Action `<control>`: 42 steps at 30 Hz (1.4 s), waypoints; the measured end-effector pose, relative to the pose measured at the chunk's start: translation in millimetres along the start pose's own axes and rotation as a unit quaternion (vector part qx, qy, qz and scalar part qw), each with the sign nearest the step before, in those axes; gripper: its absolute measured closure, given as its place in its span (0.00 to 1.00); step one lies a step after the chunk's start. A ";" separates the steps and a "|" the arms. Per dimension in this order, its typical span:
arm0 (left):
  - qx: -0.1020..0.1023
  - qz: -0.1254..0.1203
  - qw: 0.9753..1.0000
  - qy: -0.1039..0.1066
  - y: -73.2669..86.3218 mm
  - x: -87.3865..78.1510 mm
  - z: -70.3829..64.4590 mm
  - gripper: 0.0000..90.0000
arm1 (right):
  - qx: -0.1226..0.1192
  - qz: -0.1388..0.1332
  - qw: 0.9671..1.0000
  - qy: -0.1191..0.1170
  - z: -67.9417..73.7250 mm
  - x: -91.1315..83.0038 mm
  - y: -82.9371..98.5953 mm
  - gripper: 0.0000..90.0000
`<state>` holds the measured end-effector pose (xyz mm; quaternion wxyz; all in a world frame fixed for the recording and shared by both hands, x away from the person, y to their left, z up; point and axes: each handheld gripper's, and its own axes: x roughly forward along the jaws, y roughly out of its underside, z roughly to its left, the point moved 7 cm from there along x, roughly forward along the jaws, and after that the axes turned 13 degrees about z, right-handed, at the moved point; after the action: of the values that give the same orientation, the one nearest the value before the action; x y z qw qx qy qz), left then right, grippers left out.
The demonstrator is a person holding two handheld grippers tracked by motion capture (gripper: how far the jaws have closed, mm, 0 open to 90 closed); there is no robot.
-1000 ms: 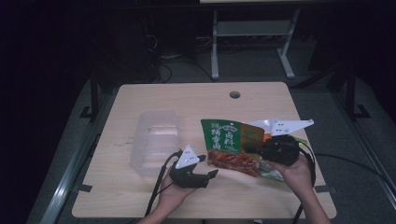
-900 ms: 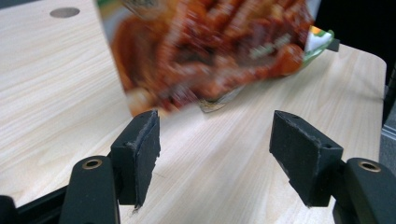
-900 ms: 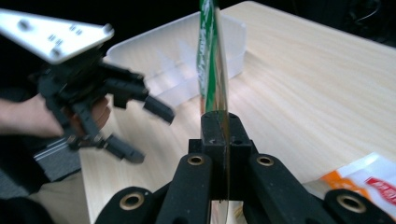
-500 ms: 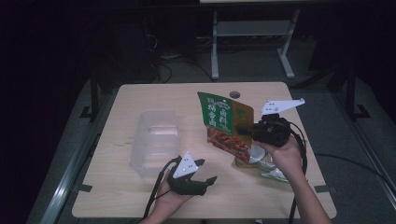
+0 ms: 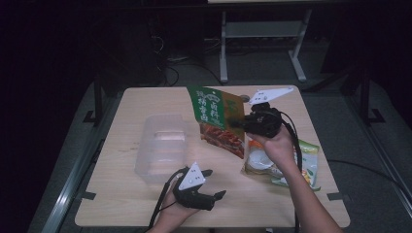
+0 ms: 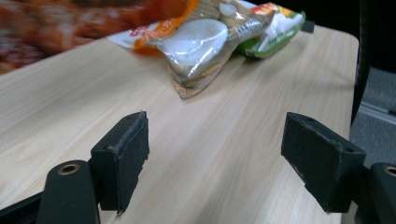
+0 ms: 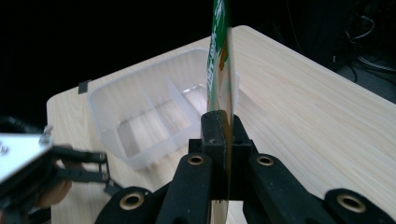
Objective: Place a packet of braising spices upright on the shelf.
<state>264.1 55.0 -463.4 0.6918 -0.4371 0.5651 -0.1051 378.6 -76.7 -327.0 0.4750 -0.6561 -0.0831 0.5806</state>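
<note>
Nearest the person, the left tool sits low over the front edge of the desk, jaws spread wide with nothing between them. In the left gripper view its pads frame bare wood. It looks parked, kept out of the way while the other hand does the carrying.

A little farther in, the clear plastic container rests flat on the desk, left of centre, open side up. The right gripper view shows a divider splitting it into compartments, all seemingly vacant. That makes it the likely destination.

To the right, two more snack packets lie in a loose overlapping pile beneath the right forearm: one clear-fronted with pale round pieces, one green-edged. They appear to be waiting their turn.

Then the action: the right tool is clamped tight on the right edge of the green and red snack bag, holding it up off the desk. The bag stands on edge, just right of the container's far corner. In the right gripper view the jaws pinch the thin edge of the bag, which lines up over the container. An edge grip suits a flat bag, though it may swing.
</note>
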 end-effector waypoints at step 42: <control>-0.013 -0.009 1.000 0.012 6.1 -4.0 1.4 0.24 | -0.068 0.003 0.997 -0.048 10.7 139.3 -108.1 1.00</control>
<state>261.8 61.9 -465.1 0.6786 -0.4496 0.5704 -0.1094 460.9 78.7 -343.0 0.4229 -0.6587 -0.1432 0.6056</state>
